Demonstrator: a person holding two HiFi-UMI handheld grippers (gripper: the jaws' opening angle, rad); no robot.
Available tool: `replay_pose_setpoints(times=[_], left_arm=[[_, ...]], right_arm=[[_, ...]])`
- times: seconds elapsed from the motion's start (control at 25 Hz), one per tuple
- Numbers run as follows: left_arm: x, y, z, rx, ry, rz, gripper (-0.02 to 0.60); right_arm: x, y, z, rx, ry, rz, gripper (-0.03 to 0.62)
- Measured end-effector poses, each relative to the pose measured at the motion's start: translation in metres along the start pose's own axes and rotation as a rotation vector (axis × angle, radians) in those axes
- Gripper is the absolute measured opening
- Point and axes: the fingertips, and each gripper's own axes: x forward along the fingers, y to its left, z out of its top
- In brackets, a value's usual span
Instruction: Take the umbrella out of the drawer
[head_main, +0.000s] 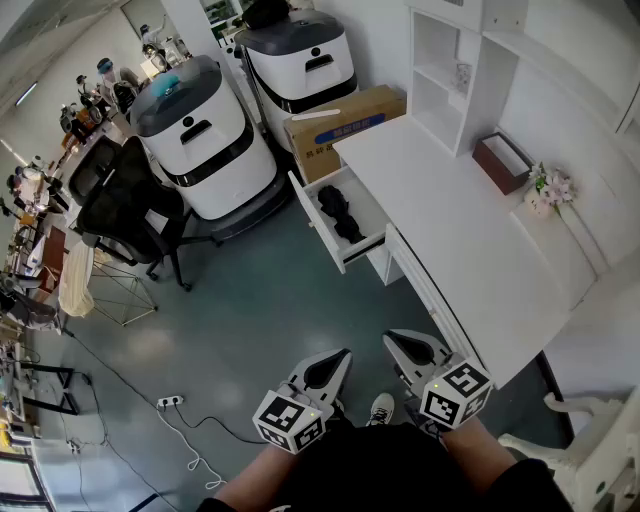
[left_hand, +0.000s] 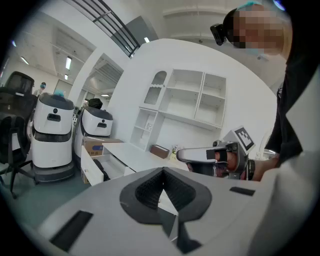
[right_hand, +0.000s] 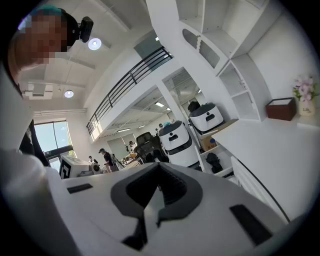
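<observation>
Ahead, cardboard box (head_main: 345, 128) with blue print too small to read, black folded umbrella (head_main: 340, 215) lying in the open white drawer (head_main: 368, 208), your left gripper (head_main: 338, 360) and right gripper (head_main: 396, 342) both pressed closed, empty.

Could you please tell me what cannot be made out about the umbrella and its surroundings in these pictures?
- Umbrella: too small in all three views to tell its handle from its tip.
- Drawer: in the head view, the umbrella hides whatever lies beneath it. The gripper views show the inside only small and from the side.
- Box: the print on its label is too small to read in the head view.
</observation>
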Motion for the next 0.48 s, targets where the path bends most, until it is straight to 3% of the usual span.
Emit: replay_pose_setpoints(times=[0.48], left_arm=[[-0.0063,0.0002,-0.0024,-0.002,-0.004,0.000,-0.003]], right_arm=[[-0.0003,0.0030,-0.0024,0.021,-0.013,-0.003,0.002]])
